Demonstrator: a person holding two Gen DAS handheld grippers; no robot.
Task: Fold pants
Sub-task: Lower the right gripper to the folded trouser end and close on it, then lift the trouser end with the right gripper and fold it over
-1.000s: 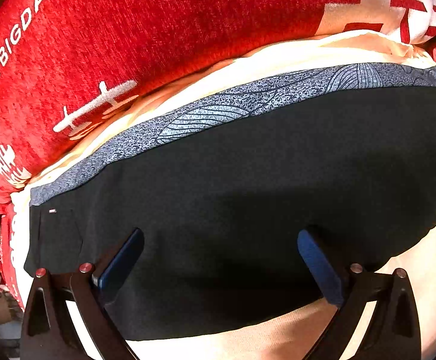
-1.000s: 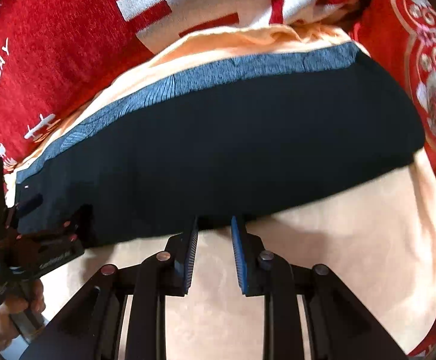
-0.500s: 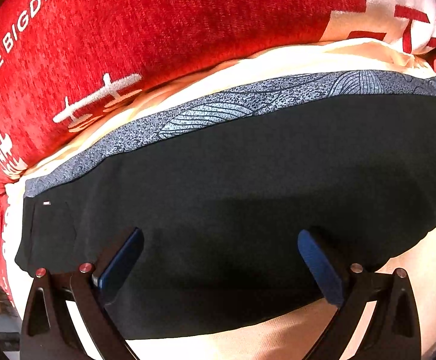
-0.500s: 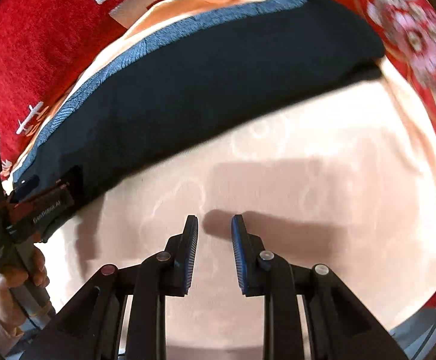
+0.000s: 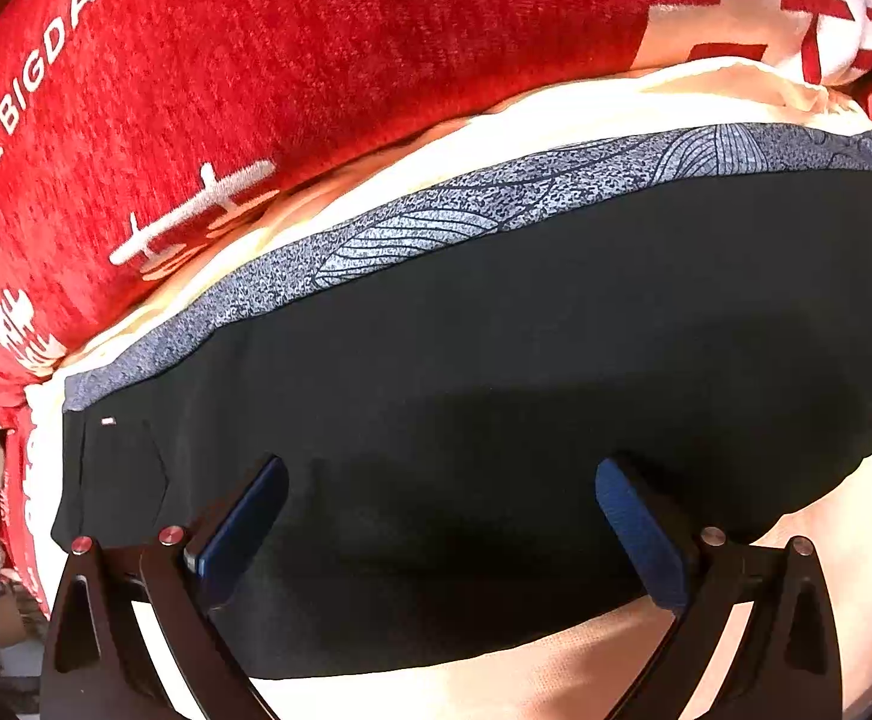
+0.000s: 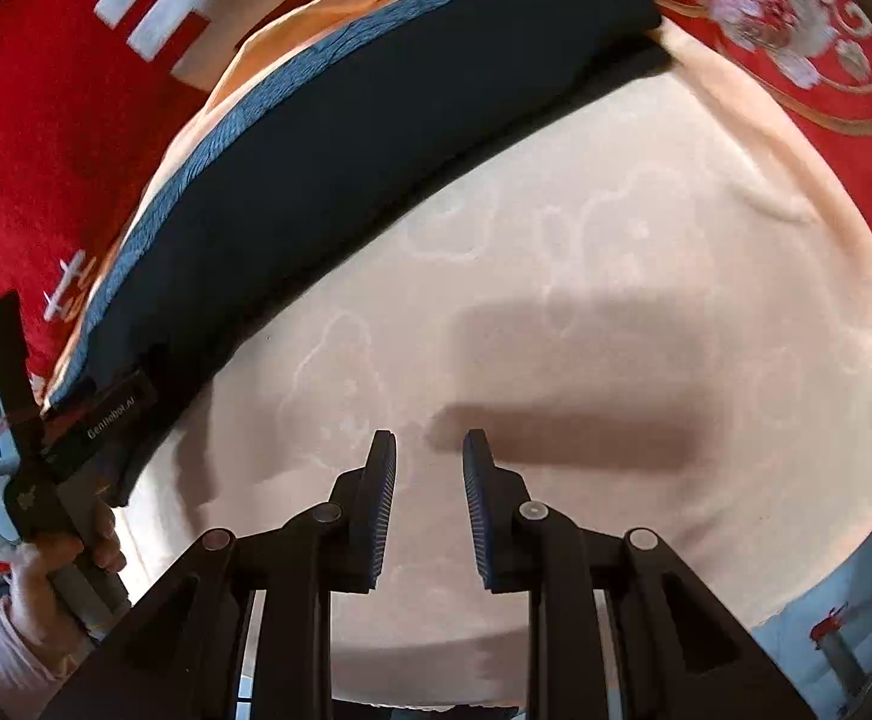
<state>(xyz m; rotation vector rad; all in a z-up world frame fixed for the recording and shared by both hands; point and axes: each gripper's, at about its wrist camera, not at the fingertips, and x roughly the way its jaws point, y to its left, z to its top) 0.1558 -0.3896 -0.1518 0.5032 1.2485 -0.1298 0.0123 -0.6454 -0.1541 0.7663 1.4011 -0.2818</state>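
Black folded pants with a grey patterned band along the far edge lie flat on a peach cloth. My left gripper hovers just over the pants' near half, jaws spread wide, nothing between them. In the right wrist view the pants run diagonally across the upper left, and the left gripper sits at their left end, held by a hand. My right gripper is over bare peach cloth, apart from the pants, jaws a narrow gap apart and empty.
A red blanket with white lettering rises behind the pants. Red cloth with a floral pattern lies at the far right. The peach cloth's near edge drops off below my right gripper, with a pale floor beyond.
My right gripper has drawn back from the pants' near edge onto bare peach cloth and rolled, so the pants now slant across its view. The left gripper has stayed over the pants.
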